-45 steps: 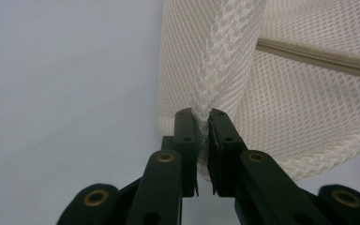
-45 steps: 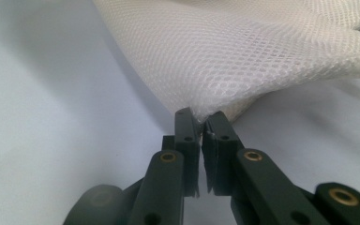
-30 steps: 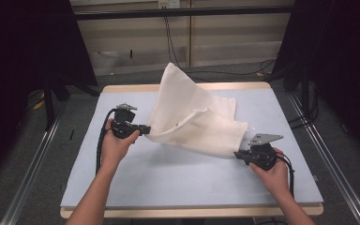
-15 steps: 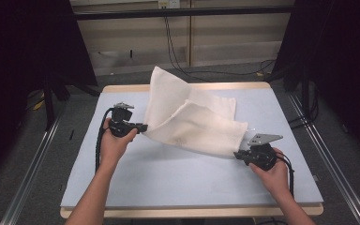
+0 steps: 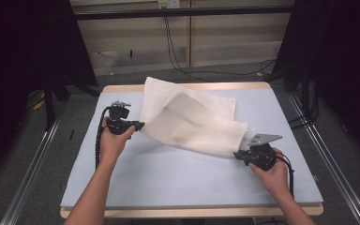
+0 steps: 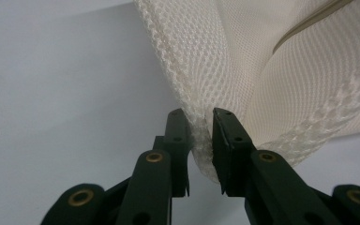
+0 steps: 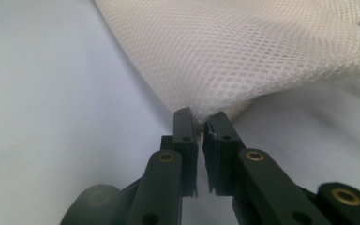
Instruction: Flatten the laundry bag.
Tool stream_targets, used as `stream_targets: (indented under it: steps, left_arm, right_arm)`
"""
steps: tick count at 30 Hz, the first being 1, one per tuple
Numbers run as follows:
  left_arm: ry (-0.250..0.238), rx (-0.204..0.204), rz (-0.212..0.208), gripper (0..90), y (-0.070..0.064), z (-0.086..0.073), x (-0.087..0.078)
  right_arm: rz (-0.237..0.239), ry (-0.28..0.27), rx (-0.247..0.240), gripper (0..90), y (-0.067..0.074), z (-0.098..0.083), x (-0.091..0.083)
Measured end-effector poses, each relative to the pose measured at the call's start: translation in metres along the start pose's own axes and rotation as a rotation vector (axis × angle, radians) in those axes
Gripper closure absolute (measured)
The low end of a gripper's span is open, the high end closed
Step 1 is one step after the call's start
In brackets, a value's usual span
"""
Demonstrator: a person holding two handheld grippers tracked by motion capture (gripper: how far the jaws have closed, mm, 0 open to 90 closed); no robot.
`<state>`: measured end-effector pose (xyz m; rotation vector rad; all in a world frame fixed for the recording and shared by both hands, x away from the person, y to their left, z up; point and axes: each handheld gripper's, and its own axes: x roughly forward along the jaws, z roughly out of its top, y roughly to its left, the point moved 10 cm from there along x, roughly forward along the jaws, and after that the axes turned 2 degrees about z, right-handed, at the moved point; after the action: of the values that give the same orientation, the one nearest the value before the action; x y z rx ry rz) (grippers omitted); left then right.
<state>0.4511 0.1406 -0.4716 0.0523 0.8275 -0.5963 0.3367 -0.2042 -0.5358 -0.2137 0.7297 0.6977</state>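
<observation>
The right gripper [image 5: 238, 154], nearest at about four o'clock on the table [image 5: 168, 183], is pinching a corner of the white mesh cloth [image 5: 192, 124], its jaws nearly together with only the thin fabric [image 7: 243, 51] between them. At nine o'clock, the left gripper [image 5: 140, 125] is holding the cloth's opposite edge; its jaws have just been opening a little, yet bunched mesh [image 6: 201, 136] is sitting between the pads. The cloth is draping between both grippers toward twelve o'clock.
</observation>
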Motion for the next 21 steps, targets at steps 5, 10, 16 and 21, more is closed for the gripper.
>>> stream_targets:
  steps: [5,10,16,21]
  left_arm:
    - [0.022,0.010,0.015,75.8,0.010,-0.002,-0.001]
    - [0.025,0.000,0.045,70.6,0.021,-0.004,-0.001]
    - [0.031,0.015,0.054,66.4,0.021,-0.006,-0.004]
    - [0.039,0.007,0.071,63.4,0.027,-0.009,-0.006]
  right_arm:
    - [-0.002,0.000,0.000,83.3,0.000,0.000,0.000]
    - [-0.003,-0.001,0.000,83.3,-0.001,0.000,0.000]
    - [-0.011,0.006,0.009,83.1,-0.003,-0.001,0.000]
    - [-0.017,0.003,0.016,83.1,-0.005,-0.001,-0.001]
